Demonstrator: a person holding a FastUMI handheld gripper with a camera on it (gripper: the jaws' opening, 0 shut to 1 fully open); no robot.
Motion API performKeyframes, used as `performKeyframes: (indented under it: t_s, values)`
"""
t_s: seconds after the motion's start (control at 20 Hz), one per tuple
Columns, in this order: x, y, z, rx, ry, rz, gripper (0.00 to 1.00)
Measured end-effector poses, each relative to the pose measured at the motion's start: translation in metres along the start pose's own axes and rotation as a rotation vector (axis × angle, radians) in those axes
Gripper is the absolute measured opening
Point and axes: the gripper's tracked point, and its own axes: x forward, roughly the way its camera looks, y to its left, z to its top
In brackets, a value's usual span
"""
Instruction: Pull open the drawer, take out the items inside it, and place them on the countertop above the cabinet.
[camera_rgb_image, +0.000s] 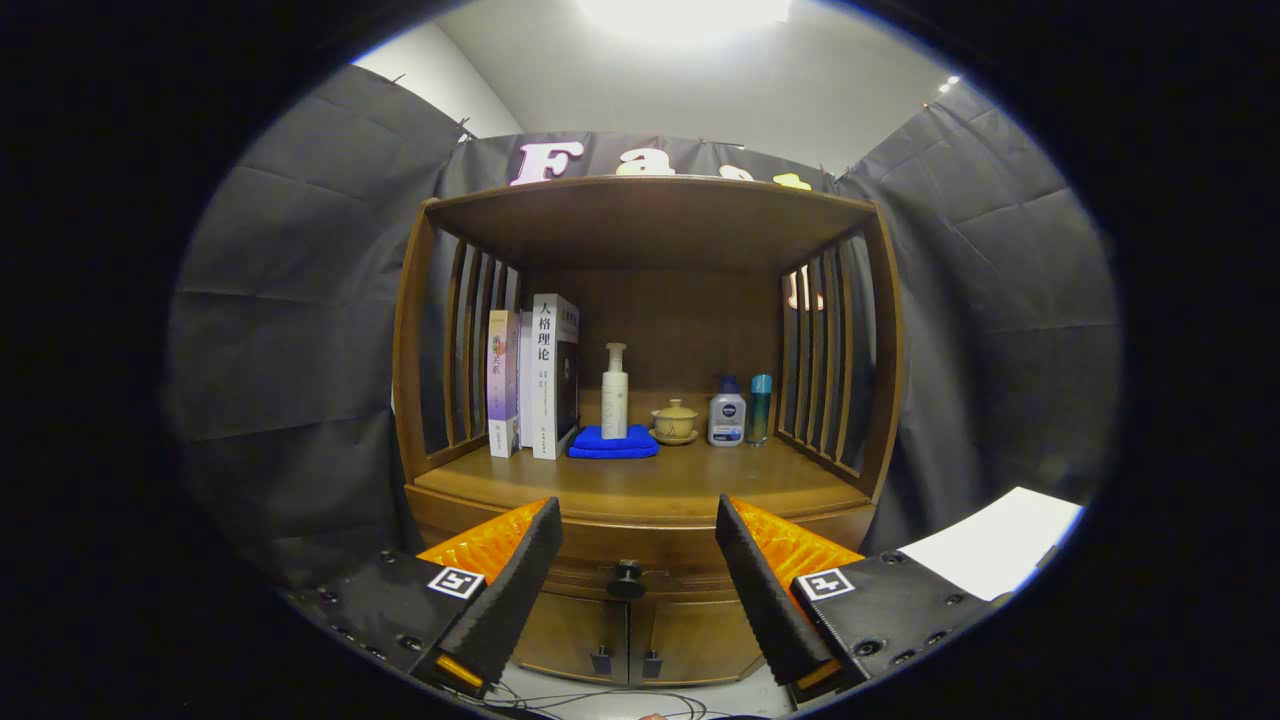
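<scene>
The gripper (638, 575) stands wide, holding nothing — the drawer's dark knob (626, 579) sits between its fingers, just beyond. The drawer (640, 552) looks closed. Farther back, the countertop (650, 485) carries books (535, 375) and bottles (727, 412).

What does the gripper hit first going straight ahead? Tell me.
Probably the drawer knob: it sits between the open gripper's fingers, just ahead, on the closed drawer. Depth is unclear, so how far off it is cannot be told.
</scene>
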Motion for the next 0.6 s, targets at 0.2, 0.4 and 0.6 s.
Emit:
performKeyframes:
  t_s: [0.2, 0.4, 0.6]
  values:
    - [0.015, -0.002, -0.019, -0.013, 0.041, -0.001, 0.98]
    - [0.032, -0.007, -0.049, 0.030, 0.091, 0.012, 0.98]
    - [0.054, -0.003, -0.085, 0.039, 0.170, 0.024, 0.98]
